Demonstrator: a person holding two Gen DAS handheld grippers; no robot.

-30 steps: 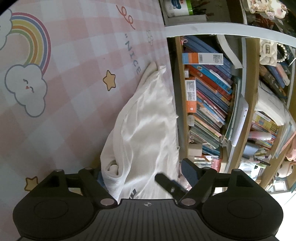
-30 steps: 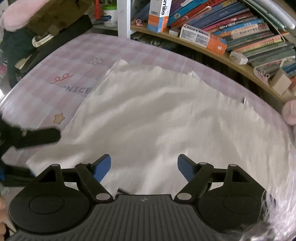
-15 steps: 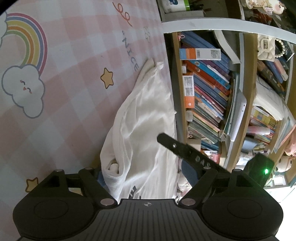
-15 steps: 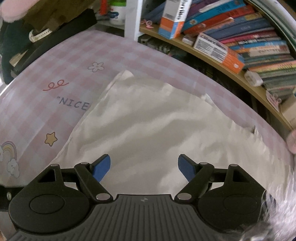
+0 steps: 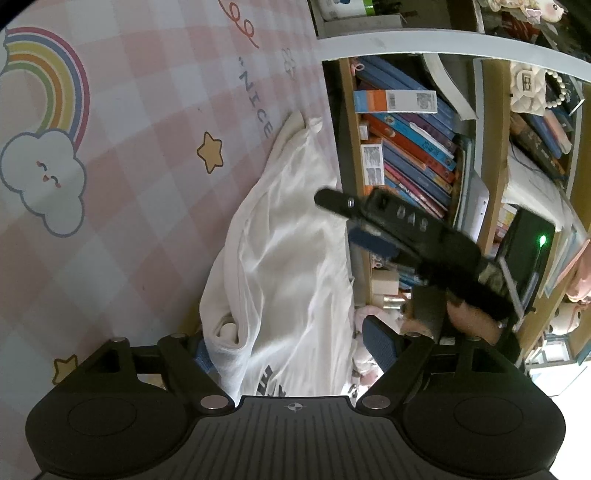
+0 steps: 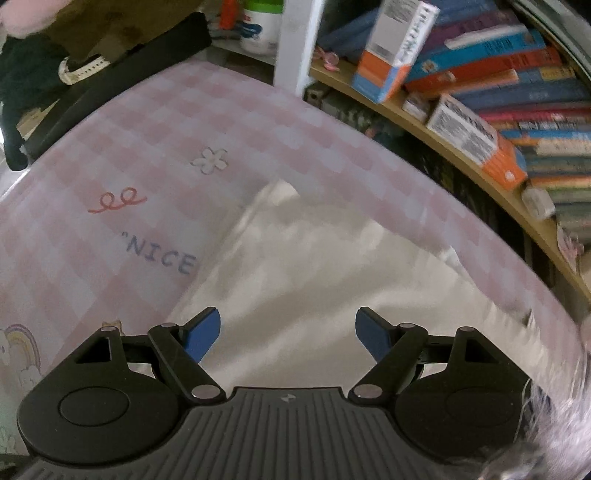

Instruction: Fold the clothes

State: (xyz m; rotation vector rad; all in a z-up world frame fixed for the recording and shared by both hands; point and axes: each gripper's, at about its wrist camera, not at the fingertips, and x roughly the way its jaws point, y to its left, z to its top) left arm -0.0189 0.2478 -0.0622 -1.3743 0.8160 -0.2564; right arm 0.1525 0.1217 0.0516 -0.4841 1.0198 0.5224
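A white garment [image 5: 288, 258] with dark print near its close end lies crumpled along the right side of the pink checked table cover [image 5: 129, 240]. My left gripper [image 5: 291, 349] is open and low at the garment's near end. Bunched cloth lies between its fingers, and the pads do not press on it. My right gripper [image 5: 345, 218], held by a hand [image 5: 469, 317], hovers over the garment's right edge. In the right wrist view the right gripper [image 6: 288, 334] stands open above the spread white garment [image 6: 325, 280], with nothing between its blue pads [image 6: 203, 332].
A wooden bookshelf [image 6: 424, 129] packed with books runs along the table's far edge, with a white post [image 6: 291, 40] and a white tub [image 6: 262, 26] beside it. A black strap and a watch [image 6: 85, 68] lie beyond the table's left corner. Bare cover with "NICE" lettering [image 6: 159, 256] lies left of the garment.
The right gripper has travelled over the garment toward its far corner and reaches further into the left wrist view. The left gripper has stayed in place, still open.
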